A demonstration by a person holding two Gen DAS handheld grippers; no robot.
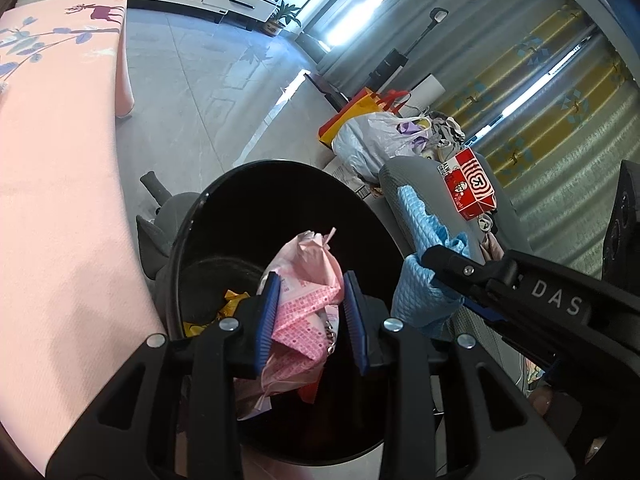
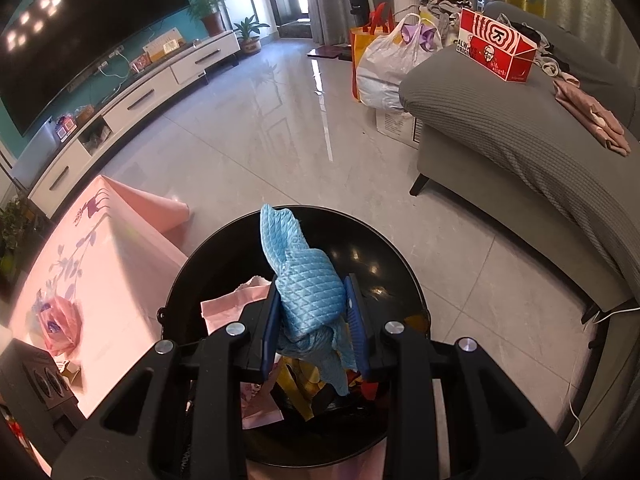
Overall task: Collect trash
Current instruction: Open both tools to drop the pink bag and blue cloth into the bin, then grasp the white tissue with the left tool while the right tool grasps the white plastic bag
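Left claw: the left gripper (image 1: 310, 312) is pinched partway closed on a crumpled pink wrapper (image 1: 304, 300); both blue pads press into it, and the pack sags below them.
Right claw: the right gripper (image 2: 314, 320) is clamped just as narrowly on a wadded blue cloth (image 2: 306, 280), a loose flap sticking up toward 12 o'clock.
Bin: the black trash bin (image 1: 208, 216) sits straight under both loads, its mouth filling the lower centre of each wrist view; yellow scraps (image 1: 228, 304) already lie inside.
Where the trash is: both pieces hang over the open mouth, neither seen resting on the bin floor. In the left wrist view the cloth shows at 3 o'clock of the wrapper, close beside it.
Step in hand: by the look of it, this is the drop, both hands at once.
Doing it well: each load should sit well inside the rim before the pads part; the cloth's tall flap leans toward the far rim and could drape over it, so the right hand would do better a touch nearer the centre.
Release: the pads need to open wide, since soft cloth and crinkled film may cling to ribbed pads.
Watch-out: the pink table (image 2: 120, 248) sits at 9 o'clock, close against the bin, and the grey sofa (image 2: 520, 128) stands off at 2 o'clock.
Still to collect: a pink bag (image 2: 60, 320) lies on the table.
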